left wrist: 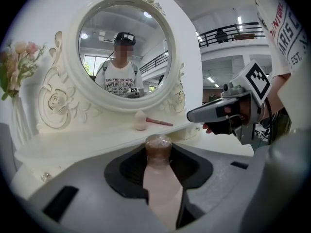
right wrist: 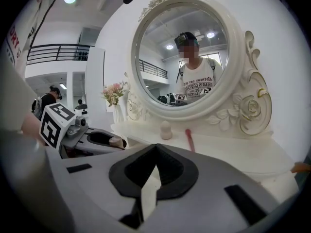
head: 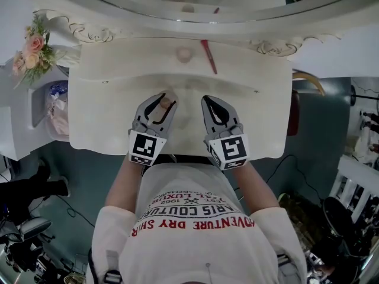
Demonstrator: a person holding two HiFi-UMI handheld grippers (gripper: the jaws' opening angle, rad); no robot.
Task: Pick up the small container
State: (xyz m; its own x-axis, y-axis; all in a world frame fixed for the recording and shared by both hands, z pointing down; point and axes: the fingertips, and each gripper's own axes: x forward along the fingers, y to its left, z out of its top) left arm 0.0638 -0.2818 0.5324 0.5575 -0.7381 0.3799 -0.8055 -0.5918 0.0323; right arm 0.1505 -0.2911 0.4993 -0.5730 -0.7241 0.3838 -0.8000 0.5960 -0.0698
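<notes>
Over the front of the white dressing table (head: pixel 249 99), the left tongs (head: pixel 163 101) pinch the small container (left wrist: pixel 159 152) by its pink body. The right tongs (right wrist: pixel 154 147) are closed and empty. Keep the squeeze steady and lift straight, without tilting.

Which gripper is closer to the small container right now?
Left. The left gripper has the small container between its jaws; the right gripper sits beside it, apart, jaws empty.
</notes>
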